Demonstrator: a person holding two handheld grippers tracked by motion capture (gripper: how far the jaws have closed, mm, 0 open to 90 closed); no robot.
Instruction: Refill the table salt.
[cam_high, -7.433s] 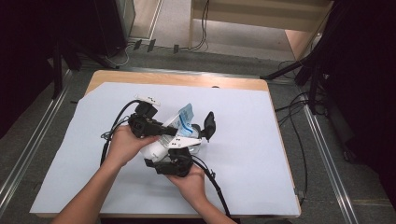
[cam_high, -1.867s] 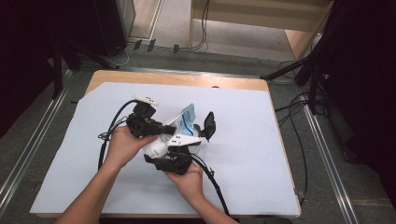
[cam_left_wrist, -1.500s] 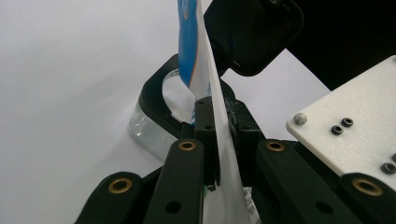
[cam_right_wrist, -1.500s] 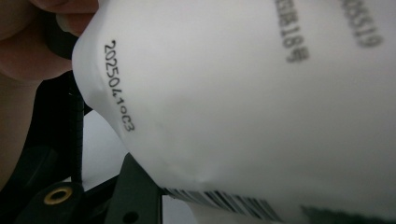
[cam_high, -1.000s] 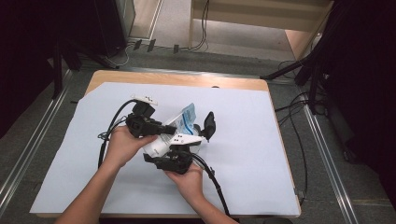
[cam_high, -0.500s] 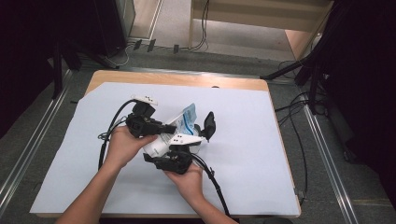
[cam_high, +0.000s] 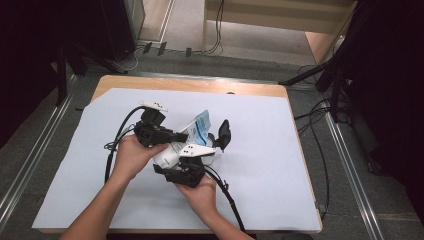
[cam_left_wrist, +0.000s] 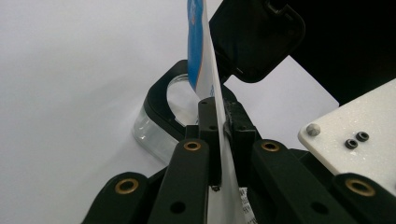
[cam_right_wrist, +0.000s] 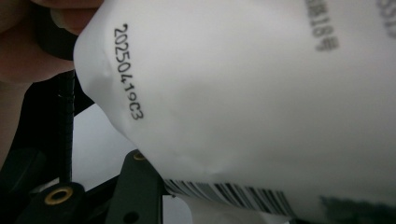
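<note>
A white packet (cam_high: 167, 156) with a blue printed top (cam_high: 201, 127) stands tilted between both grippers at the middle of the table. My left gripper (cam_high: 182, 134) is shut on the packet's thin edge (cam_left_wrist: 201, 60); its tips (cam_left_wrist: 219, 109) pinch the sheet from both sides. My right gripper (cam_high: 200, 159) holds the packet's white body from below, and the packet (cam_right_wrist: 243, 93), with a date code and barcode, covers most of its jaws. Just behind sits a clear container with a black rim (cam_left_wrist: 159, 100), its black lid (cam_high: 223, 134) flipped up.
A pale sheet (cam_high: 280, 165) covers the wooden table (cam_high: 200, 86). Black cables (cam_high: 227, 192) trail from both grippers toward the near edge. Floor rails and more cables (cam_high: 320, 130) run beside the table on the right.
</note>
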